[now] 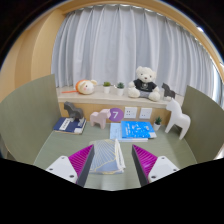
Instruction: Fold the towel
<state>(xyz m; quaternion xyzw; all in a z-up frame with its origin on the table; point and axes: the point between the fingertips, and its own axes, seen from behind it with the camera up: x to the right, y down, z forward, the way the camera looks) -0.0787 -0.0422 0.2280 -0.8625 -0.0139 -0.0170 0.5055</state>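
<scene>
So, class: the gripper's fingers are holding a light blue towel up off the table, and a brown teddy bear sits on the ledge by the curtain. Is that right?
Not quite. The gripper view shows the teddy bear is white, not brown. The rest stands: the gripper holds the light blue towel between its fingers, up off the table, and the bear sits on the ledge by the curtain.
</scene>
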